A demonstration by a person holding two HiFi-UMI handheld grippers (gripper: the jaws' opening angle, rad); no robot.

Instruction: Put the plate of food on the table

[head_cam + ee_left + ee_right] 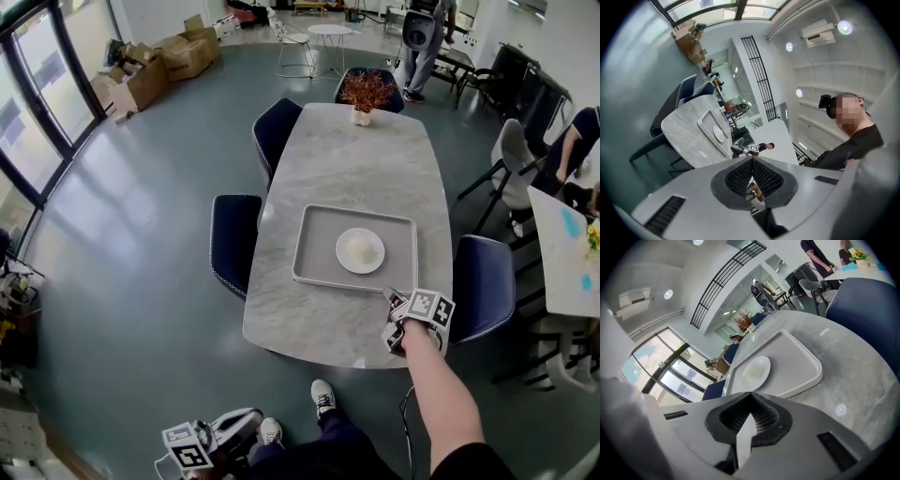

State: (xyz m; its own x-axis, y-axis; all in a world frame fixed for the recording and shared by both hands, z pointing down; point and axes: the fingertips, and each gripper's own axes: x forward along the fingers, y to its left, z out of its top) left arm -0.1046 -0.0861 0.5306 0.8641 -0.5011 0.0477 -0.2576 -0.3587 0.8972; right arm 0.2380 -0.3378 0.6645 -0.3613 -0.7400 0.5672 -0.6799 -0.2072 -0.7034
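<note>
Head view: 1 plate (377,255) of food rests on the tray (319,253), mid marble tabletop (356,159); placement looks done. The right gripper (394,302) hovers at the tray's near corner. The left gripper (202,448) hangs low, off the tabletop, likely idle. Grey floor, blue chairs around.

Left gripper view: 2 jaws pressed together, empty.

Right gripper view: jaws together, empty, aimed at the tray.

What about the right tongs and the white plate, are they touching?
Apart. The head view shows bare tray between the right tongs and the plate.
</note>
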